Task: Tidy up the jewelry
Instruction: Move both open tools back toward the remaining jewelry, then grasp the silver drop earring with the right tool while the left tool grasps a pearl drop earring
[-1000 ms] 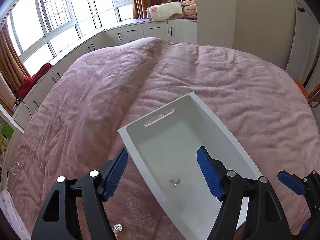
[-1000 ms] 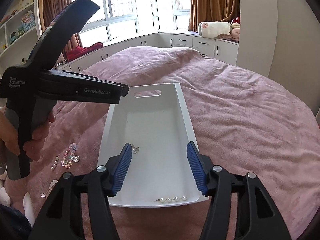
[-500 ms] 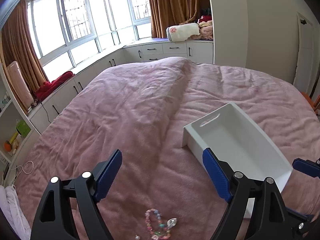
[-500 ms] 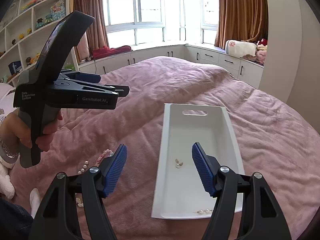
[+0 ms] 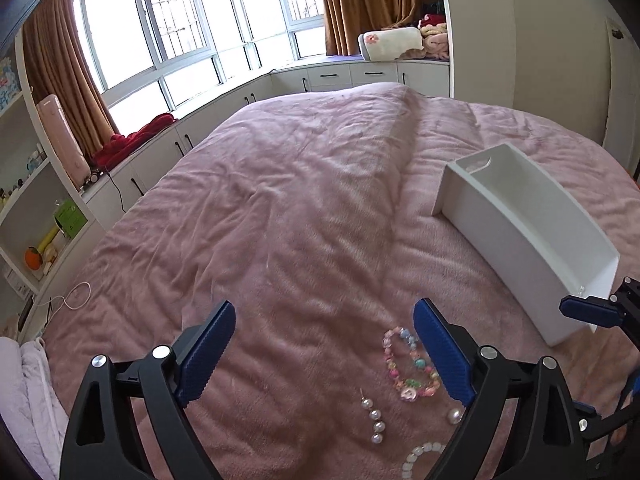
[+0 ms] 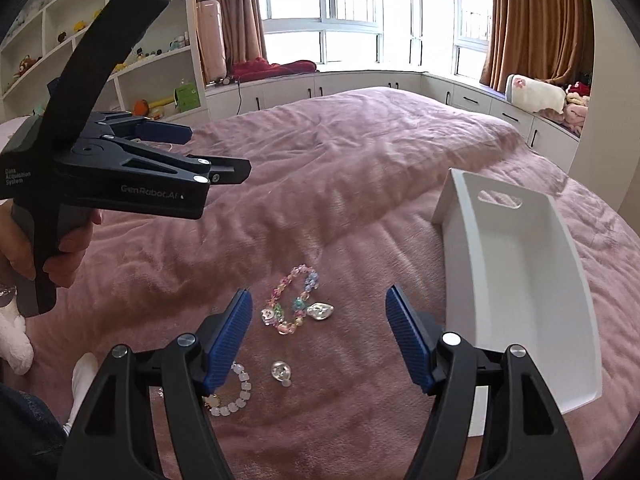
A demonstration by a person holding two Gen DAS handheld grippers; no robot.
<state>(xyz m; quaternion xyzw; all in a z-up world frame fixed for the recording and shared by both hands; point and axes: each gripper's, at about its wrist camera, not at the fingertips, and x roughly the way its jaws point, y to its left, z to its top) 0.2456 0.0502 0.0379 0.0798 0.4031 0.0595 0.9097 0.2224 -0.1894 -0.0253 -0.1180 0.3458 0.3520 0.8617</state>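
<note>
Grippers (image 5: pixel 324 354) (image 6: pixel 319 334) agape above bracelet (image 6: pixel 290 300)

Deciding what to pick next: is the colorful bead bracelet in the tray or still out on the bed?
Out. The colorful bead bracelet lies on the pink blanket, left of the white tray, apart from it.

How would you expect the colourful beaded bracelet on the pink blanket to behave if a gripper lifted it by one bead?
The colourful beaded bracelet is a loop of separate beads, so it would probably drape limply. Its glossy beads may slip between the pads. It looks light, and the plush pink blanket should resist rolling.
</note>
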